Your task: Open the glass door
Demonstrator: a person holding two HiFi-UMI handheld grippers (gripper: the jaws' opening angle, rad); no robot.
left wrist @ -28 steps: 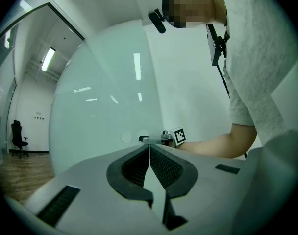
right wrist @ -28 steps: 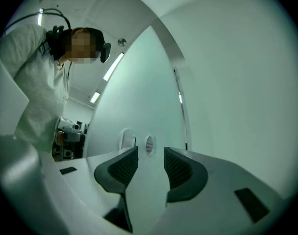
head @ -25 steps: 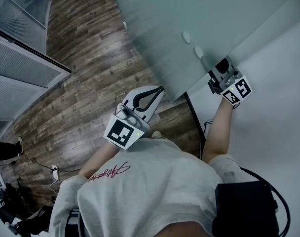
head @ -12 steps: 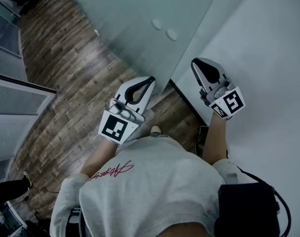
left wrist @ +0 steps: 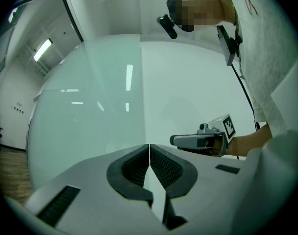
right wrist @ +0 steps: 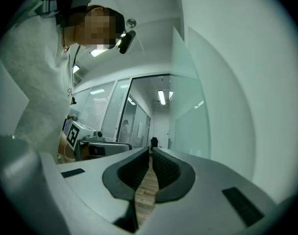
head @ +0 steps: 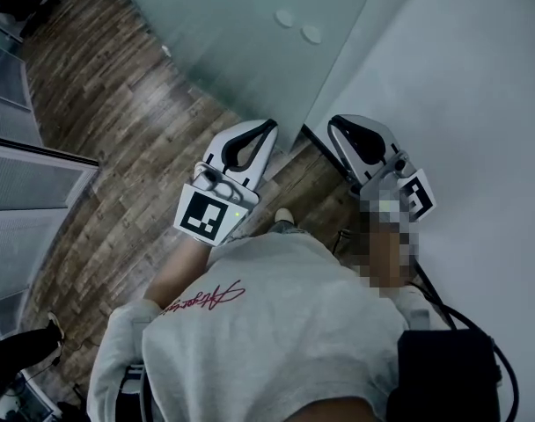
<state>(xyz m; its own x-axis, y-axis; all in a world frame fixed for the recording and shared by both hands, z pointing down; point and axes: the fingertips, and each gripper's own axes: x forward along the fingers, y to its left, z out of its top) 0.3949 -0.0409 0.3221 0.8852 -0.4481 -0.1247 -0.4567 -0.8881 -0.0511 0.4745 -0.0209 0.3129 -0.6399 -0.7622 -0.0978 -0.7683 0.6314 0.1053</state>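
The frosted glass door (head: 250, 42) stands ahead of me, with two round handle fittings (head: 299, 25) near its free edge. That edge lies next to the white wall (head: 461, 77). My left gripper (head: 269, 126) is shut and holds nothing, a little short of the door's lower part. My right gripper (head: 331, 123) is also shut and holds nothing, beside the wall and apart from the door. In the left gripper view, the left gripper (left wrist: 149, 146) faces the glass door (left wrist: 85, 106), with the right gripper (left wrist: 198, 141) to its right. In the right gripper view, the right gripper (right wrist: 150, 151) points past the door's edge (right wrist: 188, 82) down a corridor.
A wood-plank floor (head: 100, 121) runs to the left, up to glass partitions (head: 21, 192). A black cable (head: 325, 152) follows the foot of the wall. Another person's foot (head: 30, 345) shows at the bottom left. A black bag (head: 448, 372) hangs at my right side.
The right gripper has come off the door's edge by the round fittings, shut, and drawn back along the wall. The left gripper shifted slightly. The door now lies farther from both.
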